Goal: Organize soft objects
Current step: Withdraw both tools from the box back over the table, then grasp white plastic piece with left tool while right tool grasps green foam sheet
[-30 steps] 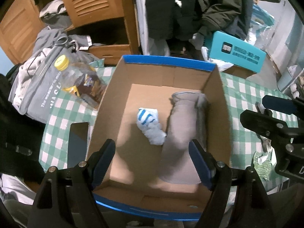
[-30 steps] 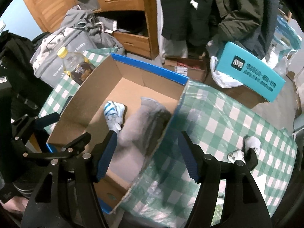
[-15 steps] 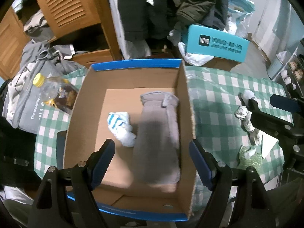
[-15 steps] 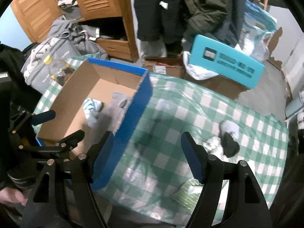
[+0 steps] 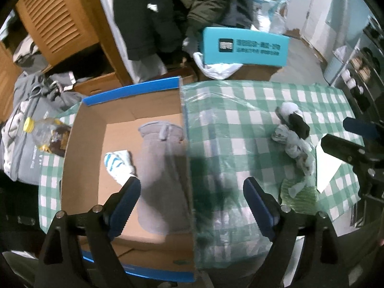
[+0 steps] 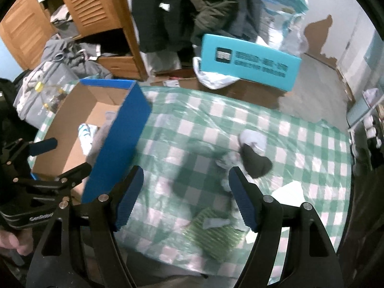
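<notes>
Both your grippers, left point(image 5: 192, 199) and right point(image 6: 186, 198), fingers wide and empty, have swung rightward off the box point(image 5: 124, 110) holding the grey cloth point(image 5: 160, 168), toward socks point(image 6: 252, 153) waiting on the surface point(image 6: 192, 124).

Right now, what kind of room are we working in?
Probably a cluttered bedroom or storage room at home: dark coats hang by a louvered wooden wardrobe, clothes are heaped on the floor, and the work surface has a green checked tablecloth.
</notes>
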`<state>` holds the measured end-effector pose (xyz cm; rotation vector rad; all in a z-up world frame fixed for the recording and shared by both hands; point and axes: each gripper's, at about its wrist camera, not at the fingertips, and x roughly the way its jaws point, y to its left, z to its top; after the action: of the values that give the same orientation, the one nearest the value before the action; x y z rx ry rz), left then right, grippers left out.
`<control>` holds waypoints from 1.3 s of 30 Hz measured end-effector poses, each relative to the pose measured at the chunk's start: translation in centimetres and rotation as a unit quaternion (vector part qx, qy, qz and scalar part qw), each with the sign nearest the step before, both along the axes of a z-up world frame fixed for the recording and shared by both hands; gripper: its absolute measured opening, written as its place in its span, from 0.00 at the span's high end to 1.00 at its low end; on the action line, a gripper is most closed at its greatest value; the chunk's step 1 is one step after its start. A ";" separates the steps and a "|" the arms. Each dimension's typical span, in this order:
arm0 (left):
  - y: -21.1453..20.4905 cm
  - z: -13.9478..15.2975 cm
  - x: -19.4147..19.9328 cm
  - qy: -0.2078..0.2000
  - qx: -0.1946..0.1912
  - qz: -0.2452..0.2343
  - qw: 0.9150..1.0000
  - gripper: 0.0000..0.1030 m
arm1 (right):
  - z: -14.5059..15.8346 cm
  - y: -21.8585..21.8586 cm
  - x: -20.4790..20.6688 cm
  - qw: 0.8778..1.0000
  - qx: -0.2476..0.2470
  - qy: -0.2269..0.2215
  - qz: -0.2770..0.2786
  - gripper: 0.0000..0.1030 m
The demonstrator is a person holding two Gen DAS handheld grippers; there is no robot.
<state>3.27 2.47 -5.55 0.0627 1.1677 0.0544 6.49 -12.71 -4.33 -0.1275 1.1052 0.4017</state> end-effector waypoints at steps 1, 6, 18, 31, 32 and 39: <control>-0.6 -0.1 0.1 0.002 0.002 -0.006 1.000 0.14 | -0.2 -0.7 0.0 1.000 -0.001 0.001 -0.007 0.28; -3.0 -0.7 0.3 0.010 0.006 -0.029 1.000 0.14 | -0.9 -3.2 0.0 0.999 -0.004 0.009 -0.031 0.28; -8.3 -3.4 0.9 0.046 -0.006 -0.077 0.996 0.14 | -3.4 -9.2 0.0 0.996 -0.020 0.030 -0.085 0.28; -11.8 -7.1 1.9 0.083 -0.019 -0.106 0.991 0.14 | -6.5 -13.8 0.2 0.989 -0.035 0.063 -0.132 0.27; -11.9 -7.4 2.0 0.087 -0.020 -0.108 0.990 0.14 | -6.9 -14.0 0.3 0.988 -0.036 0.068 -0.135 0.27; -13.4 -9.5 2.2 0.107 -0.031 -0.124 0.986 0.14 | -8.8 -15.0 0.7 0.984 -0.040 0.089 -0.146 0.27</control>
<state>5.46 -10.94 -15.08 0.1610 1.3679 -0.2129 7.15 -27.75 -13.10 0.0012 1.2962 0.1072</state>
